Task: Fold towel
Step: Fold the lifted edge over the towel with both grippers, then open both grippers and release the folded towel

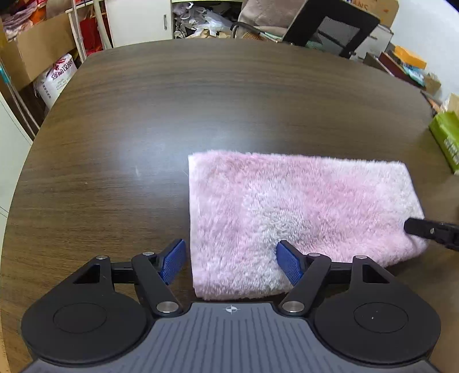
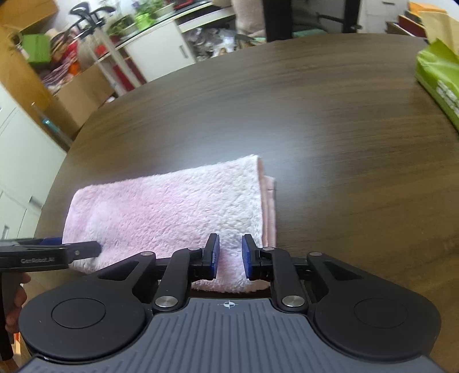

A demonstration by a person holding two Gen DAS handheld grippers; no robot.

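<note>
A fluffy pink towel [image 1: 301, 209] lies folded in a rectangle on the dark wooden table [image 1: 172, 114]. My left gripper [image 1: 231, 265] is open at the towel's near left corner, one blue pad [image 1: 173, 262] over bare table and the other over the towel. My right gripper [image 2: 231, 256] hovers over the towel's [image 2: 172, 206] near right end, its jaws a narrow gap apart with towel showing between them; nothing is pinched. Each gripper's fingertip shows in the other's view: the right gripper [image 1: 430, 232], the left gripper [image 2: 71, 251].
A green packet [image 2: 439, 80] lies at the table's right edge. Behind the table are a black office chair [image 1: 330, 25], white cabinets [image 1: 137, 20], cardboard boxes and cluttered shelves [image 2: 57, 57]. The table's far half is bare wood.
</note>
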